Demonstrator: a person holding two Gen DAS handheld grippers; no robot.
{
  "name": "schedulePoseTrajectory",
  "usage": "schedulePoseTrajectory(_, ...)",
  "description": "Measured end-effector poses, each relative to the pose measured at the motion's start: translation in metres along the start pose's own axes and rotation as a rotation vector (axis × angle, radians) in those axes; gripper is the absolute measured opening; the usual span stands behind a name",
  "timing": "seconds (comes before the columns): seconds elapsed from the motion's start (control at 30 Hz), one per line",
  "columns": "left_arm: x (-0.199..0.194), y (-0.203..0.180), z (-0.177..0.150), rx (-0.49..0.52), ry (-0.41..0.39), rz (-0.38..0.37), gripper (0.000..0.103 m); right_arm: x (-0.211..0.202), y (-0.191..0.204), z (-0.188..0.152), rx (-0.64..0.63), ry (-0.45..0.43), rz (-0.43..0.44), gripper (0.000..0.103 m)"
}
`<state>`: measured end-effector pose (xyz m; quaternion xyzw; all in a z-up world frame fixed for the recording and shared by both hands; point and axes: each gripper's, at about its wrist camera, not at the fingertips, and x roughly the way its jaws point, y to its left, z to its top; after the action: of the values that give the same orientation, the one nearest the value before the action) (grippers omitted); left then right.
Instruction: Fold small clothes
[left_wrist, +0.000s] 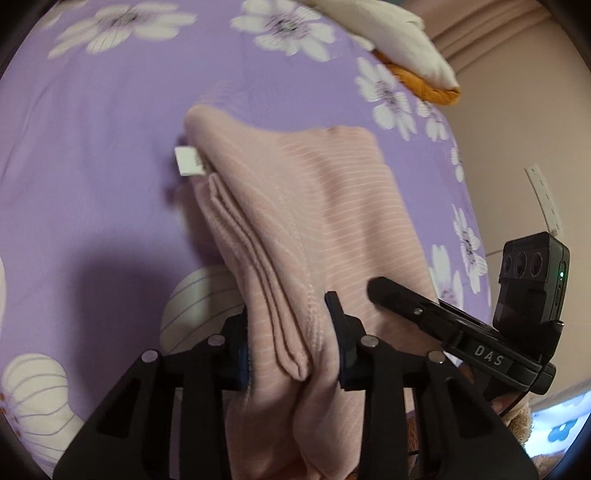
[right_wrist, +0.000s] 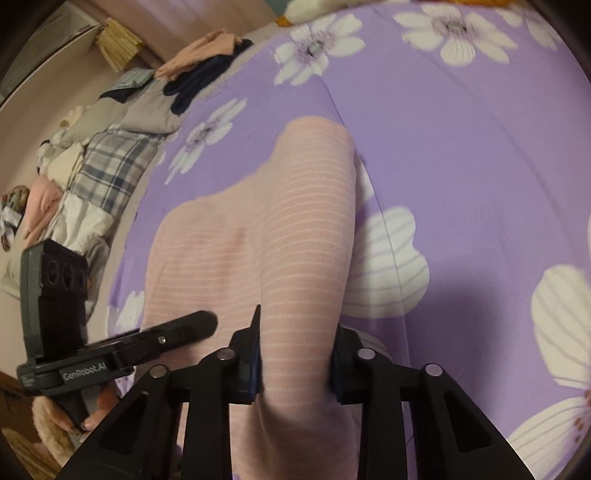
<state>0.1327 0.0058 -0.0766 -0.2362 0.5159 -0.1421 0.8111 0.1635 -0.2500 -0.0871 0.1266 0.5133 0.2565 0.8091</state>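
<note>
Both tongs are seen closed on the same pink striped garment (left_wrist: 295, 206): the left gripper (left_wrist: 293, 343) is pinched on a bunched, layered edge of it, and the right gripper (right_wrist: 295, 354) is clamped on a smooth fold of the same cloth (right_wrist: 258, 240). No earlier view is given, so only the present holds are described. The garment is draped from the two grips out onto the purple floral bedsheet (left_wrist: 92, 166), with a white label (left_wrist: 188, 160) showing at its far edge. It is judged that a fold is in hand; it would be done well if the two held edges were kept level and taut, carried over together, and laid square so that no layer is dragged loose. Beyond the sheet, a cream and orange item (left_wrist: 410, 48) is seen at the far corner, and a heap of other clothes (right_wrist: 92, 166) is piled beside the bed.
</note>
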Motion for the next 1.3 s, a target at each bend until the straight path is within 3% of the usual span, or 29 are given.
schedulePoseTrajectory(0.2,-0.024,-0.035,0.028,0.101,-0.109,-0.048,0.032,-0.040,0.012,0.029,-0.067,-0.128,-0.002,0.029)
schedulePoseTrajectory(0.4,-0.005,-0.048,0.064,0.116,-0.144,-0.057,0.033,-0.044,-0.002,0.062,-0.077,-0.190,-0.033,0.029)
schedulePoseTrajectory(0.73,0.058,-0.026,0.087,0.063,-0.052,0.020,0.033,0.005,-0.035,0.084,-0.041,-0.105,-0.093,0.029)
schedulePoseTrajectory(1.0,0.070,-0.017,0.081,0.043,-0.017,0.075,0.040,0.024,-0.048,0.076,0.012,-0.050,-0.142,0.034)
schedulePoseTrajectory(1.1,0.060,-0.025,0.083,0.062,-0.031,0.118,0.046,0.019,-0.050,0.077,0.033,-0.045,-0.154,0.044)
schedulePoseTrajectory(1.17,0.048,-0.032,0.083,0.081,-0.059,0.134,0.068,0.009,-0.046,0.076,0.025,-0.064,-0.194,0.045)
schedulePoseTrajectory(1.23,0.029,-0.040,0.081,0.103,-0.099,0.146,0.083,-0.004,-0.041,0.074,0.012,-0.095,-0.221,0.053)
schedulePoseTrajectory(1.3,0.009,-0.050,0.078,0.136,-0.137,0.150,0.088,-0.020,-0.037,0.073,0.019,-0.123,-0.236,0.064)
